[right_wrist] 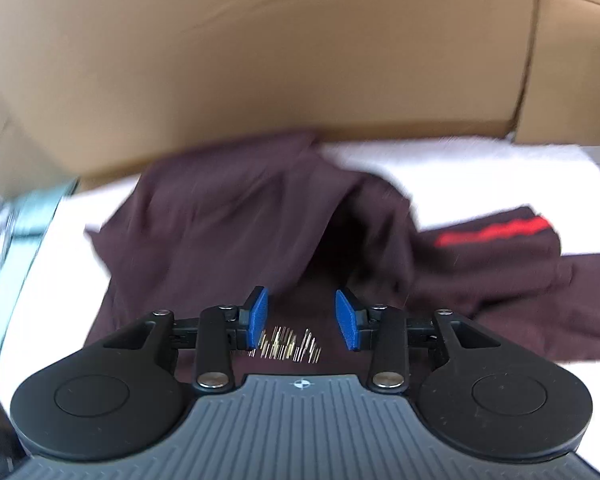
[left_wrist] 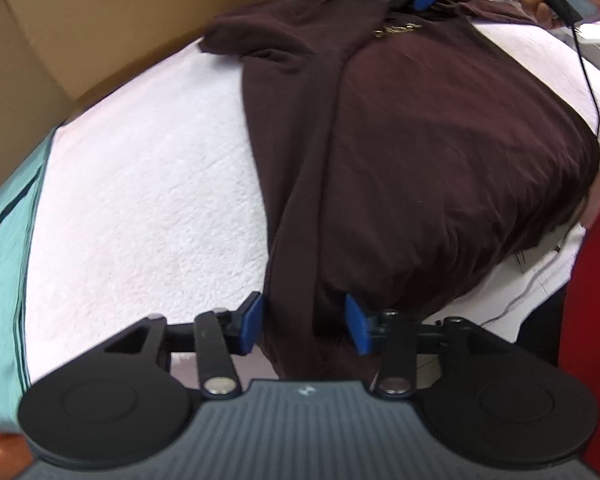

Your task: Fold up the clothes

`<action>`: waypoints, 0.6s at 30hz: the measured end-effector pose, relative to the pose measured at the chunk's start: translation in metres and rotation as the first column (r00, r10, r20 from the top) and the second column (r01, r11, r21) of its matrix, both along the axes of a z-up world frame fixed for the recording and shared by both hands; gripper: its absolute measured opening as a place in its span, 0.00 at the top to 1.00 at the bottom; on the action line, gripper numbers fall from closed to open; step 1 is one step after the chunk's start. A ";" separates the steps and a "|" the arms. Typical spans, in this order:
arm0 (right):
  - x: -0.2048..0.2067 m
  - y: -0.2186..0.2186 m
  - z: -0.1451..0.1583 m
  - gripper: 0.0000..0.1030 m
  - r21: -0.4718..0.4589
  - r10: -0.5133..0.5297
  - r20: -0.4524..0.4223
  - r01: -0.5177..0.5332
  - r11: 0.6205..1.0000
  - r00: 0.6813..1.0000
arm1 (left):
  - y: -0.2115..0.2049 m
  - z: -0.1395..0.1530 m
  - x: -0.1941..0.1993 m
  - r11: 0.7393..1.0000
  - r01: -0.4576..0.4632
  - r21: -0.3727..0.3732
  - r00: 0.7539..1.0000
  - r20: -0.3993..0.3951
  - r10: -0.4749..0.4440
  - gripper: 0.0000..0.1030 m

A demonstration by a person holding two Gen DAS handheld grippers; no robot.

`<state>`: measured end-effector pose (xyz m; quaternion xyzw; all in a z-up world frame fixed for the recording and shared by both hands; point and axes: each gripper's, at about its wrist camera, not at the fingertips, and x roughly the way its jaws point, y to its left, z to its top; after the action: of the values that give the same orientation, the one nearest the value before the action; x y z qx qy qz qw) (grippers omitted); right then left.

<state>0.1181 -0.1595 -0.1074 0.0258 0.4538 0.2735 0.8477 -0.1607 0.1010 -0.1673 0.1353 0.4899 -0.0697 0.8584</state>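
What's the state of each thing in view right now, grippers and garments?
left gripper: open, fingers either side of the shirt's near edge.
right gripper: open, over the shirt near its gold print.
maroon shirt: spread on the white blanket, one side folded over, not fully folded.
dark garment with red stripe: lying crumpled beside the shirt.
cardboard box: upright behind the blanket.

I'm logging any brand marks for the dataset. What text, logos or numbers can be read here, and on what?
Gold print on the dark maroon shirt: lettering, too blurred to read.
Red mark on the shirt's sleeve: blurred, unreadable.
Small round emblem on the right gripper body: a symbol, no words.
Nothing else legible.
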 end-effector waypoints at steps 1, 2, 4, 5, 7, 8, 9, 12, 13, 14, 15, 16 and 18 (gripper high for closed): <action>-0.007 0.000 0.000 0.60 -0.008 0.019 0.001 -0.019 1.000 1.000 | 0.002 0.000 0.000 1.000 -0.003 -0.013 1.000 -0.002 0.003 0.53; -0.012 0.001 0.000 0.60 -0.012 0.037 0.004 -0.037 0.999 0.999 | 0.005 0.001 0.000 1.000 -0.005 -0.026 1.000 -0.005 0.005 0.53; -0.022 0.004 0.001 0.60 -0.014 0.076 0.010 -0.076 0.997 0.997 | 0.010 0.002 -0.001 0.999 -0.011 -0.052 1.000 -0.010 0.010 0.52; -0.027 0.007 0.002 0.60 -0.015 0.101 0.013 -0.101 0.995 0.995 | 0.012 0.002 -0.001 0.998 -0.013 -0.066 1.000 -0.013 0.013 0.51; -0.035 0.012 0.001 0.60 -0.023 0.165 0.033 -0.164 0.986 0.986 | 0.017 0.003 -0.001 0.996 -0.019 -0.092 1.000 -0.018 0.017 0.49; -0.039 0.014 0.001 0.60 -0.028 0.197 0.044 -0.196 0.980 0.979 | 0.019 0.003 -0.001 0.994 -0.022 -0.105 1.000 -0.021 0.020 0.49; -0.043 0.018 0.001 0.60 -0.030 0.221 0.048 -0.220 0.975 0.974 | 0.022 0.004 -0.002 0.993 -0.025 -0.118 0.999 -0.023 0.022 0.49; -0.048 0.027 0.001 0.60 -0.029 0.267 0.042 -0.266 0.963 0.963 | 0.029 0.005 -0.002 0.987 -0.033 -0.156 0.999 -0.032 0.029 0.49; -0.049 0.029 0.001 0.60 -0.030 0.271 0.041 -0.270 0.963 0.962 | 0.031 0.005 -0.002 0.985 -0.036 -0.169 0.999 -0.034 0.031 0.49; -0.050 0.030 0.002 0.60 -0.030 0.275 0.040 -0.274 0.961 0.961 | 0.034 0.005 -0.002 0.982 -0.039 -0.182 0.999 -0.037 0.033 0.54; -0.050 0.031 0.002 0.59 -0.033 0.276 0.040 -0.275 0.961 0.960 | 0.036 0.006 -0.003 0.980 -0.042 -0.195 0.999 -0.040 0.035 0.72; -0.050 0.031 0.002 0.59 -0.036 0.274 0.041 -0.273 0.961 0.961 | 0.034 0.006 -0.004 0.976 -0.049 -0.210 0.998 -0.042 0.041 0.84; -0.050 0.031 0.001 0.56 -0.041 0.269 0.041 -0.268 0.963 0.962 | 0.026 0.007 -0.007 0.968 -0.066 -0.243 0.997 -0.044 0.056 0.98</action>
<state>0.0682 -0.1282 -0.1063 -0.0571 0.4381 0.3784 0.8134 -0.1678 0.1273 -0.1601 0.0121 0.4972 -0.1055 0.8611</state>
